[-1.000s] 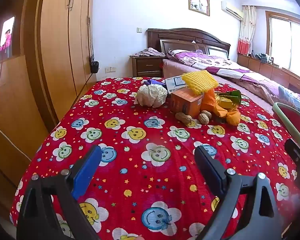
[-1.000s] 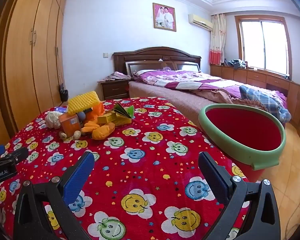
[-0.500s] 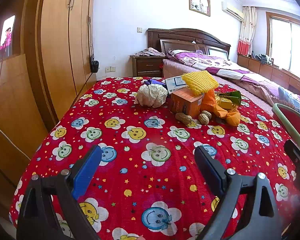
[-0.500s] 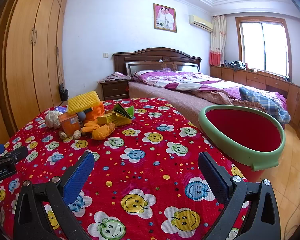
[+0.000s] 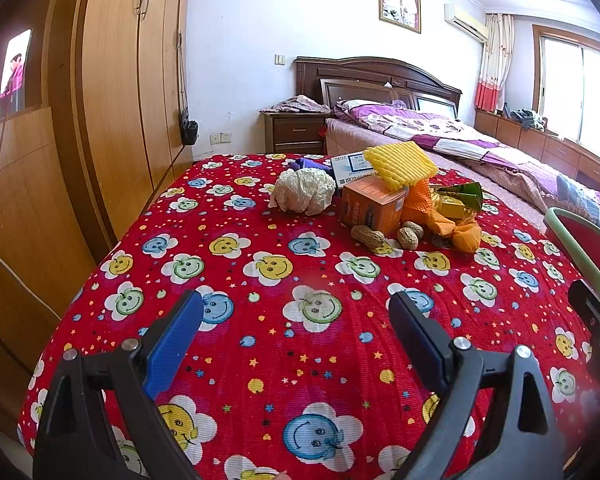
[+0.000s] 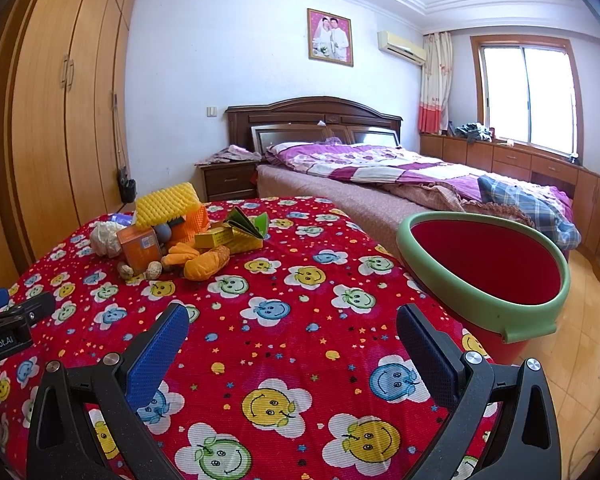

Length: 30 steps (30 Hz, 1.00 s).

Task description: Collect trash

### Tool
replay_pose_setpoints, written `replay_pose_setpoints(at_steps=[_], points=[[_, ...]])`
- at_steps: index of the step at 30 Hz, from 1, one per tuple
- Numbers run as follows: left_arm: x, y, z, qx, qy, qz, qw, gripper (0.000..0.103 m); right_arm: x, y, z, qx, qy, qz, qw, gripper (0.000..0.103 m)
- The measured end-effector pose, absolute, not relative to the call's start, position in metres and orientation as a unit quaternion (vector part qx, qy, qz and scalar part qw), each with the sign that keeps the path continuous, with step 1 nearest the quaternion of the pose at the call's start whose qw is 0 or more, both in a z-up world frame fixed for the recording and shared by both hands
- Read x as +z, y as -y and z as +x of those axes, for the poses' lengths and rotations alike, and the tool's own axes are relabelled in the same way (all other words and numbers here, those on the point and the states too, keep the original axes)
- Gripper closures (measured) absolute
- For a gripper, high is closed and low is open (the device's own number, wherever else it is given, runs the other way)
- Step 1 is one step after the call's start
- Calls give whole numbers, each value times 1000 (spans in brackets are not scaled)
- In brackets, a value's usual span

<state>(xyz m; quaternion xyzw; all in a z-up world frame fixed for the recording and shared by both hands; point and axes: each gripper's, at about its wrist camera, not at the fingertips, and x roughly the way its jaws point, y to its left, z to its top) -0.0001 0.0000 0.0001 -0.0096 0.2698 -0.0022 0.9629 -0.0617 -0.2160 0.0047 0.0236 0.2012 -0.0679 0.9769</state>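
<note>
Looking along our left gripper (image 5: pixel 296 320), we see its jaws spread wide and empty above the near edge of the table (image 5: pixel 100 280), with the trash well ahead toward the far edge: a paper wad (image 5: pixel 303 196), an orange box (image 5: pixel 370 210) with yellow foam (image 5: pixel 400 164) resting on it, peanuts (image 5: pixel 388 237) in front of the box, and orange netting (image 5: pixel 456 232) to its right. Only a sliver of the bin (image 5: pixel 568 236) shows at the right edge. Turning to the right view, our right gripper (image 6: pixel 292 328) is likewise wide open and holding nothing over the near part of the table, the heap sits at the far left corner with gold wrappers (image 6: pixel 224 238) beside it, and the bin (image 6: pixel 500 320) stands just off the table's right edge, mouth tilted toward us. We judge nothing has been collected yet. The foam is only balanced, so pulling the box first would likely topple it; peanuts could roll off if nudged; and a loose pinch on the wad may drop it short of the bin.
</note>
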Motion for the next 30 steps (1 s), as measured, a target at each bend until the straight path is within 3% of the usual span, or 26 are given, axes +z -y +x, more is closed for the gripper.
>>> replay_pose_setpoints(at_steps=[30], points=[[0,-1,0,-3,-270,-12,963,9,4,214,-62,-69,-199,21,977,0]])
